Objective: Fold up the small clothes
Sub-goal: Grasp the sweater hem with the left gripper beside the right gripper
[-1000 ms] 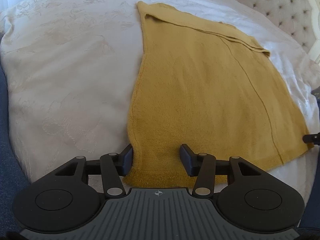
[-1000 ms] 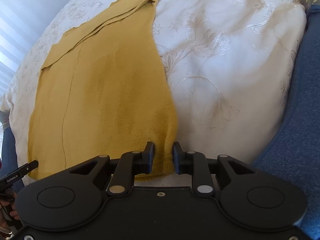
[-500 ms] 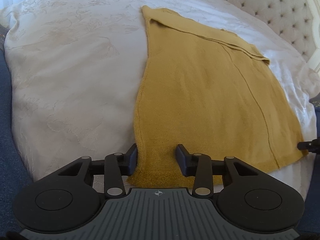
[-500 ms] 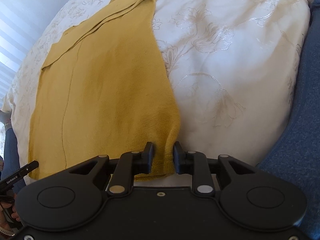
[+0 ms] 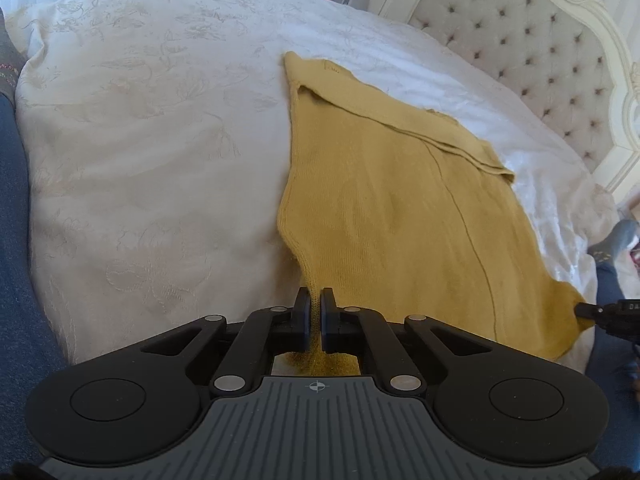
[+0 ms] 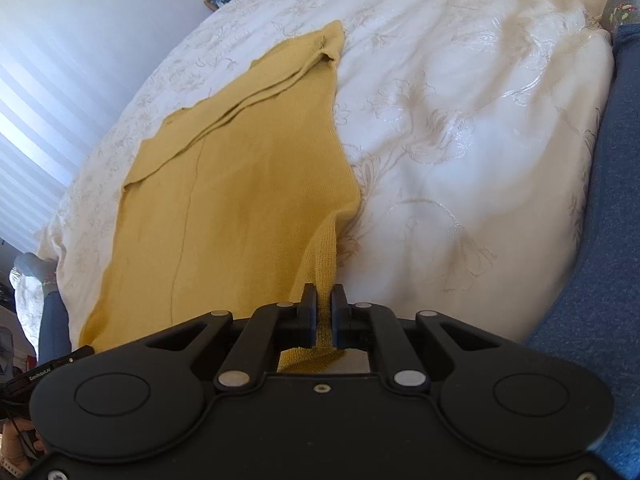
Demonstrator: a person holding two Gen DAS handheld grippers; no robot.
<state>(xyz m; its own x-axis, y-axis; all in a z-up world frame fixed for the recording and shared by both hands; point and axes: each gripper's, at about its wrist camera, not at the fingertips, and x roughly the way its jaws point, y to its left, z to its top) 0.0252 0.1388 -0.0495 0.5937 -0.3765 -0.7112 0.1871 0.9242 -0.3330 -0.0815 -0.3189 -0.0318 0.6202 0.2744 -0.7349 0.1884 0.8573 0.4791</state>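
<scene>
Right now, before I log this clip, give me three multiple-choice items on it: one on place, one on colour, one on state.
1. Where does the garment lie?
A. on a bed
B. on a wooden floor
C. in a basket

2. What colour is the garment?
A. navy
B. mustard yellow
C. red

3. How is the left gripper?
A. wide open above the cloth
B. shut on a near corner
C. holding a hanger

Key: A, the white bedspread lies under the garment; B, its knit is mustard yellow throughout; B, the left gripper pinches the lifted corner, as the right gripper does.
</scene>
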